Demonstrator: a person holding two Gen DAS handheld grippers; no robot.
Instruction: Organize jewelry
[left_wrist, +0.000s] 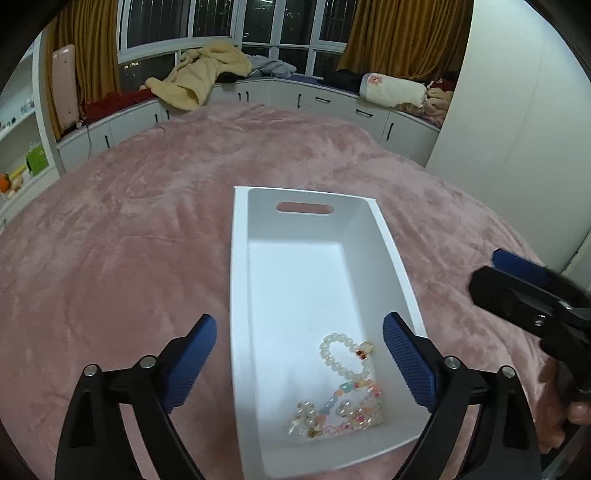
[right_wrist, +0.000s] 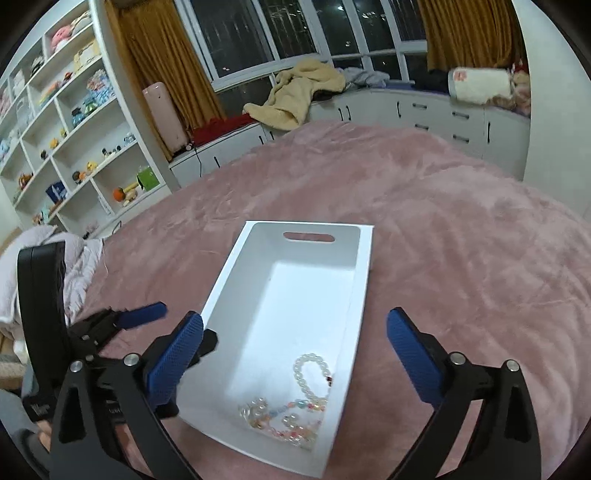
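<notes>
- Fingers of the left gripper (left_wrist: 299, 360) are seen spread wide and nothing is held between them; the near left wall of the white bin (left_wrist: 236, 295) is straddled, with one pad outside over the blanket and the other above the bin's interior.
- Fingers of the right gripper (right_wrist: 295, 356) are likewise spread apart and empty, held over the bin's near end.
- Jewelry is found already inside the bin at its near end: a white pearl bracelet (left_wrist: 345, 356) with a small red-and-gold charm, lying against a heap of pastel bead strands (left_wrist: 340, 410).
- Tangling is judged the main risk: the strands overlap, so several could be lifted together if one bead is pinched.
- Tipping or sliding of the light bin could be caused by a finger knocking its wall, since it rests on a soft pink plush blanket (left_wrist: 129, 240).
- No other jewelry can be seen on the blanket, so the task is judged nearly done.
- Beyond the bed, window-seat cabinets (left_wrist: 332, 101) are seen, strewn with a cream robe (left_wrist: 199, 74), and open shelves (right_wrist: 74, 122) stand to the left; nothing there obstructs the work.
</notes>
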